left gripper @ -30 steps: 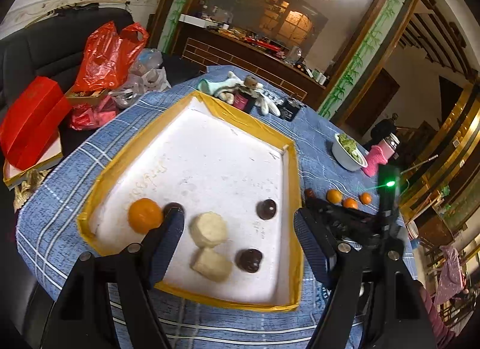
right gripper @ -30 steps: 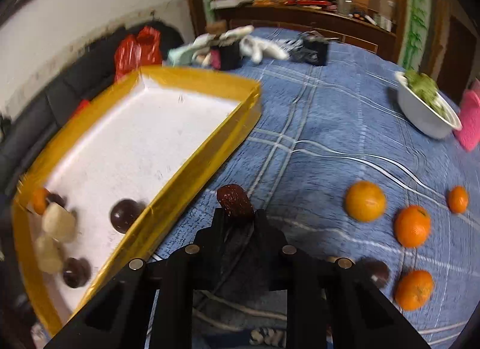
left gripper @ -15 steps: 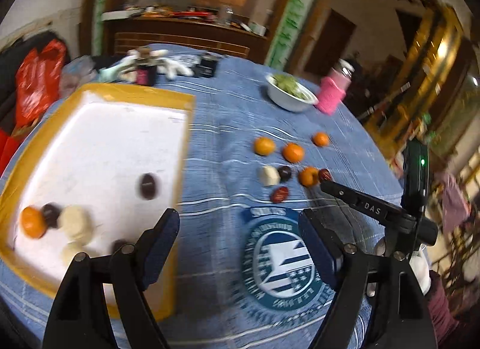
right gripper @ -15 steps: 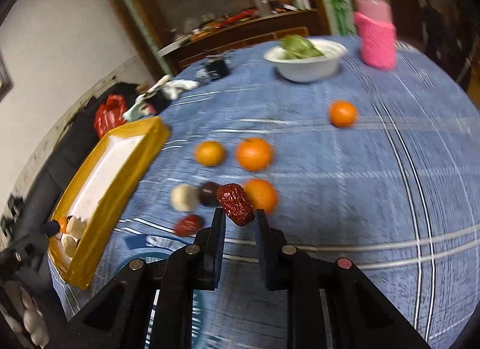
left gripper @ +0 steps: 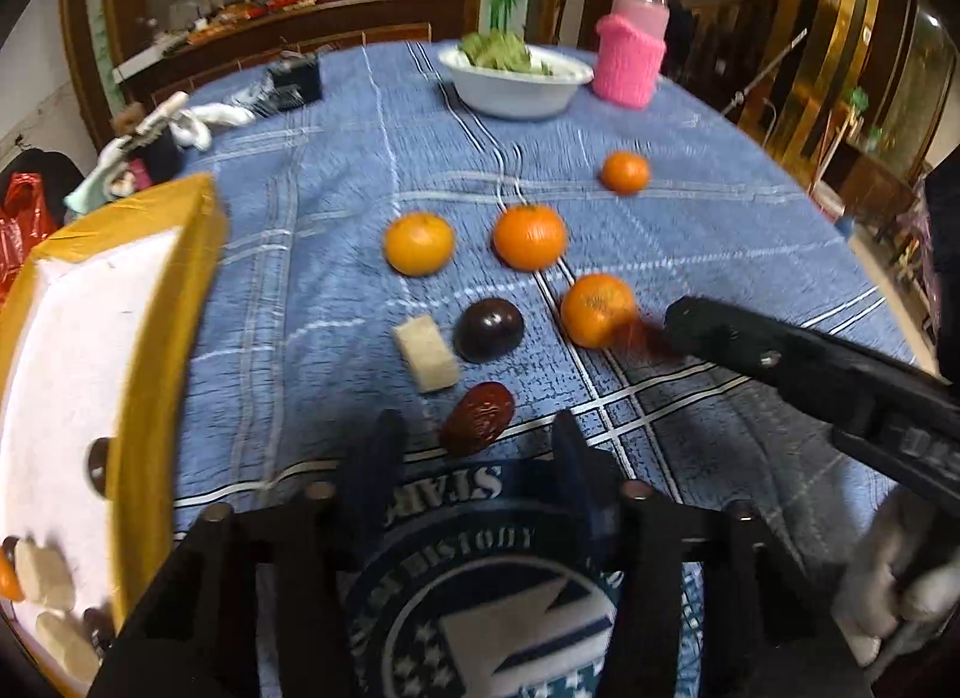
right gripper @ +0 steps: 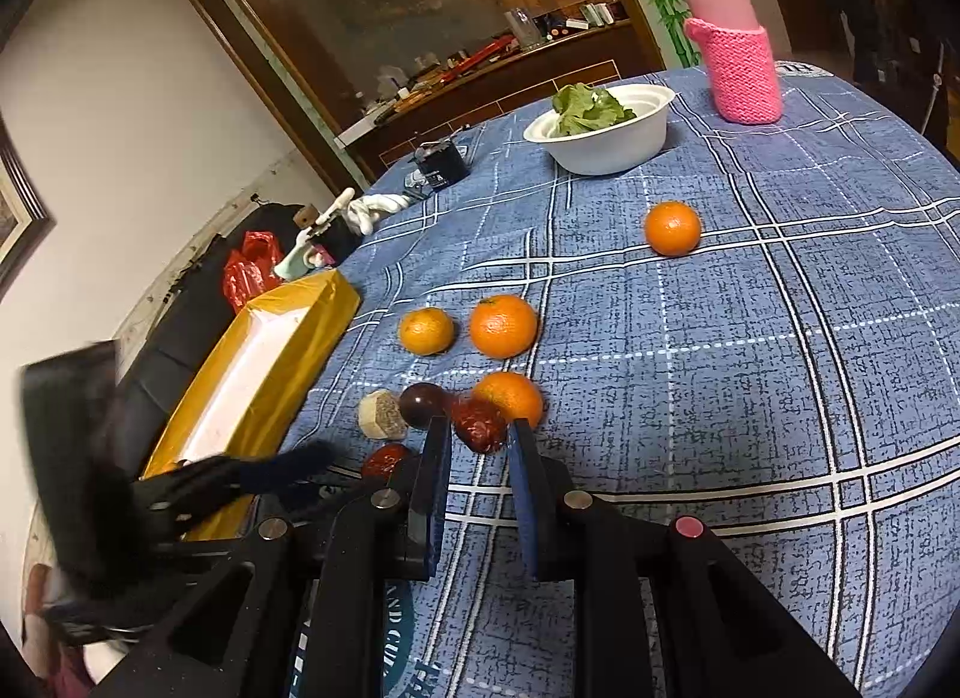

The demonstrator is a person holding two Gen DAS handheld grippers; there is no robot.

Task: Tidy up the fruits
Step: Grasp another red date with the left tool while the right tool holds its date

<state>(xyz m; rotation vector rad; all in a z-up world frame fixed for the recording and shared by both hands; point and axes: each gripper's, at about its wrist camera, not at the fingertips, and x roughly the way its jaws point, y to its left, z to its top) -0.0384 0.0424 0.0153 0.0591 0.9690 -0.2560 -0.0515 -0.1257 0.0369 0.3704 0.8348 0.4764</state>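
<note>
Right gripper [right gripper: 478,435] pinches a red date [right gripper: 478,427], held clear for carrying. Left gripper [left gripper: 474,446], spread wide, brackets another date [left gripper: 478,418] just ahead, ready to close.

A blue tablecloth [right gripper: 750,338] crossed by white and dark plaid lines is seen, with a dark blue and white round emblem [left gripper: 480,608] printed on it. Four oranges [right gripper: 503,326] are coloured bright orange. A wrinkled dark red date [right gripper: 478,427] is shown between black fingers with blue pads [right gripper: 523,494]. A second date [left gripper: 478,418] is reddish brown, a round fruit [left gripper: 489,330] perhaps dark purple, a cut piece [left gripper: 425,352] cream. The tray [left gripper: 144,398] is yellow-rimmed and white inside. A white bowl [right gripper: 606,141] holds green leaves; a bottle sleeve [right gripper: 743,71] is knitted pink.
</note>
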